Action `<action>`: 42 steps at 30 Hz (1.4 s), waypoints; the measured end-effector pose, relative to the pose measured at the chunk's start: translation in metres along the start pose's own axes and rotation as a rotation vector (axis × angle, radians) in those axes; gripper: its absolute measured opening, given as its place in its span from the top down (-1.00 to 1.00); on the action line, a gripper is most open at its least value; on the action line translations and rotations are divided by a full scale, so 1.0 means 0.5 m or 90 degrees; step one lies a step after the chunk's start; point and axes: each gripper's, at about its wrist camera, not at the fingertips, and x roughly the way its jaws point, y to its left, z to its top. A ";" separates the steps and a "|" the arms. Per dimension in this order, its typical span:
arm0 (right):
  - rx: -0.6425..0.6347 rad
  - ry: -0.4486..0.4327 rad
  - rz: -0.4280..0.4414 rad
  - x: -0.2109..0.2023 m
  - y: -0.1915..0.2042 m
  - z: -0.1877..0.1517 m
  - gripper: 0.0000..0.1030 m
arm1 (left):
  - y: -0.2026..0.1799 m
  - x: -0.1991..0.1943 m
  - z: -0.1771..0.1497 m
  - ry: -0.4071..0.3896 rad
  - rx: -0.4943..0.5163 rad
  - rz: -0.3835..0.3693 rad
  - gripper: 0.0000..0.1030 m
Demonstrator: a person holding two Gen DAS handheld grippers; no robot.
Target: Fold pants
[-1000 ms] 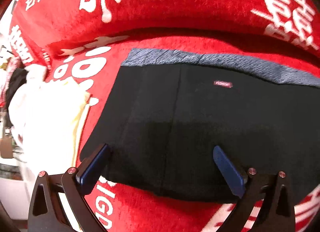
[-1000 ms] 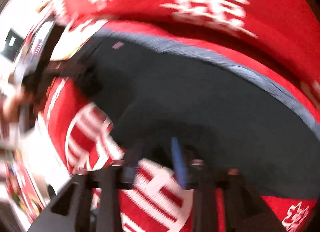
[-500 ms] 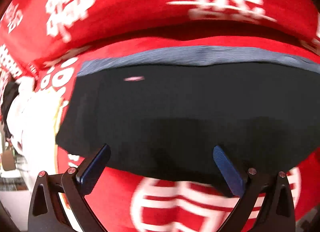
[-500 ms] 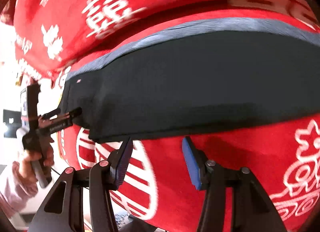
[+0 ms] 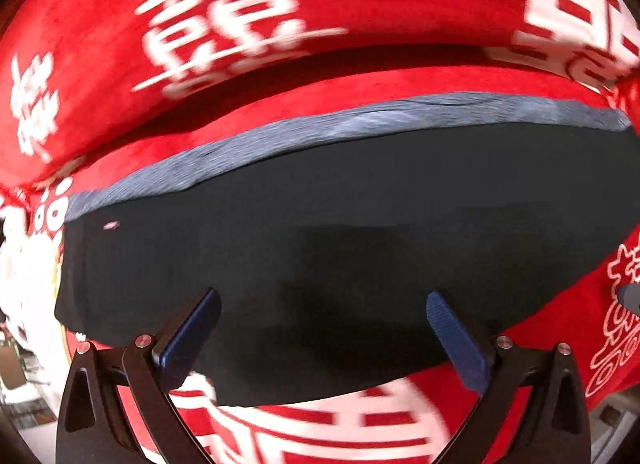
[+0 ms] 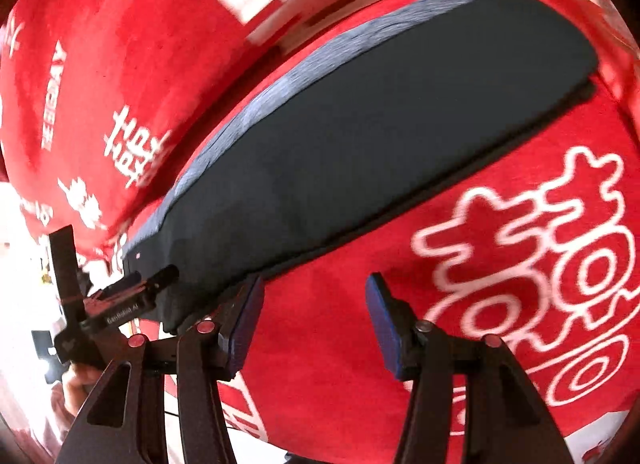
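Dark pants (image 5: 340,240) lie flat on a red cloth with white characters (image 5: 360,0), folded into a long band with a blue-grey strip (image 5: 360,120) along the far edge. My left gripper (image 5: 320,328) is open and empty, its blue pads over the pants' near edge. In the right wrist view the pants (image 6: 380,132) run diagonally. My right gripper (image 6: 316,320) is open and empty over the red cloth (image 6: 520,224), just off the pants' near edge. The left gripper (image 6: 152,284) shows at the pants' left end.
The red cloth rises into a fold behind the pants (image 6: 120,64). A white cloth pile (image 5: 24,272) sits off the left end of the pants. The surface's front edge (image 6: 600,424) drops off at the lower right.
Both views have swung right along the pants. My right gripper's jaws have opened wider. The pants lie unmoved.
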 end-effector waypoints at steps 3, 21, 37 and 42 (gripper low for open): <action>0.021 -0.020 0.012 -0.024 -0.038 0.012 -0.11 | -0.047 -0.002 0.017 -0.002 0.013 -0.007 -1.00; 0.153 -0.123 0.045 -0.076 -0.214 0.076 -0.11 | -0.205 0.066 0.075 -0.009 -0.044 -0.067 -1.00; 0.173 -0.167 0.075 -0.063 -0.244 0.097 -0.11 | -0.207 0.072 0.078 -0.008 -0.042 -0.067 -1.00; 0.186 -0.186 0.085 -0.063 -0.250 0.098 -0.11 | -0.207 0.061 0.065 -0.011 -0.042 -0.066 -1.00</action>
